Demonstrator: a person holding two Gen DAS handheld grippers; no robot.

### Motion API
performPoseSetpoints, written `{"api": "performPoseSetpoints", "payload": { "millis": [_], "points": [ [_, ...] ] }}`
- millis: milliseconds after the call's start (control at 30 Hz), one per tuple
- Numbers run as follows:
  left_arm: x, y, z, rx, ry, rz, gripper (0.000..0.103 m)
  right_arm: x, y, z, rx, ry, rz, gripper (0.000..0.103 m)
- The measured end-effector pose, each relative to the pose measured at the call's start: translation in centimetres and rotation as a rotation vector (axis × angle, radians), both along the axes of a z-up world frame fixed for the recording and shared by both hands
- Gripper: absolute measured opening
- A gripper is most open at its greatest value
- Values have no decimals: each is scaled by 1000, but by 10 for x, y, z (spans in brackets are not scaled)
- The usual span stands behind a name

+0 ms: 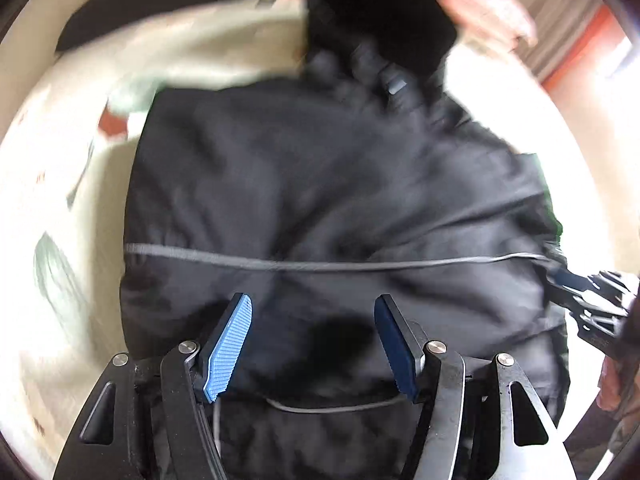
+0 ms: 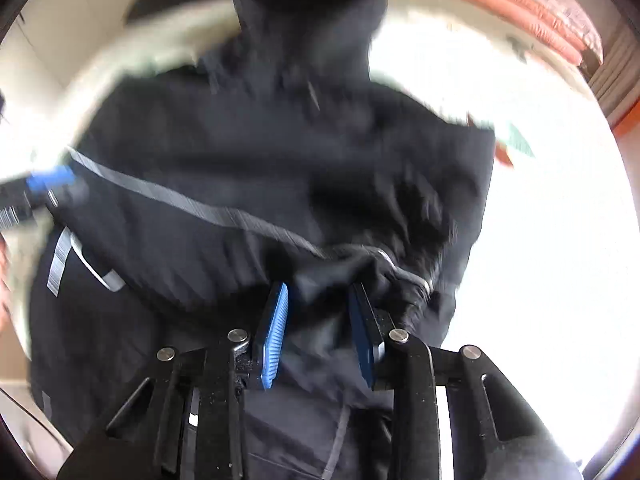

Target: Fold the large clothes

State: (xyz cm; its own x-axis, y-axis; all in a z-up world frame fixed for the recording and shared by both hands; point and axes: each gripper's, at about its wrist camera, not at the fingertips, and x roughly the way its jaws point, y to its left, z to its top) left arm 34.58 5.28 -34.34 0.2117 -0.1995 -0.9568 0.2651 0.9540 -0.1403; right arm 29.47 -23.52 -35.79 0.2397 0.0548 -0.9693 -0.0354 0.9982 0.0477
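Observation:
A large black jacket [image 1: 320, 184] with a grey reflective stripe [image 1: 192, 254] lies spread on a pale bedsheet [image 1: 60, 208], its hood [image 1: 380, 12] at the far end. My left gripper [image 1: 314, 310] hovers open over the jacket's near hem, and its blue pads [image 1: 230, 344] stand wide apart with only flat cloth beneath. In the right wrist view the right gripper [image 2: 320, 294] is shut on a bunched fold of the jacket [image 2: 280, 152] near its right edge, and puckers radiate from the pinch. The frames are blurred. The other gripper [image 2: 52, 184] shows at the jacket's left side.
The patterned white sheet [image 2: 540, 240] surrounds the jacket on both sides. A folded pink quilt [image 2: 520, 20] lies at the far right corner. A person's hand [image 1: 612, 384] holds the right gripper [image 1: 584, 296] at the picture's right edge.

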Motion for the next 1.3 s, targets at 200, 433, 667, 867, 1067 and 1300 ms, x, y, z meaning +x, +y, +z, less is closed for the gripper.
{"api": "performPoseSetpoints", "payload": {
  "millis": [200, 433, 667, 867, 1067, 1300],
  "points": [
    [10, -8, -12, 38, 17, -64, 66, 9, -17, 0, 48, 9, -31, 29],
    [34, 5, 64, -99, -97, -93, 66, 33, -44, 83, 104, -92, -57, 38],
    [136, -16, 104, -120, -242, -108, 66, 134, -69, 119, 139, -251, -158, 40],
    [237, -50, 95, -106, -262, -78, 66, 230, -82, 110, 231, -272, -268, 46],
    [314, -80, 63, -83, -237, -73, 66, 299, -86, 75, 212, -256, -316, 51],
    [346, -101, 27, -98, -220, -110, 63, 348, -96, 37, 176, -221, -330, 51]
  ]
}}
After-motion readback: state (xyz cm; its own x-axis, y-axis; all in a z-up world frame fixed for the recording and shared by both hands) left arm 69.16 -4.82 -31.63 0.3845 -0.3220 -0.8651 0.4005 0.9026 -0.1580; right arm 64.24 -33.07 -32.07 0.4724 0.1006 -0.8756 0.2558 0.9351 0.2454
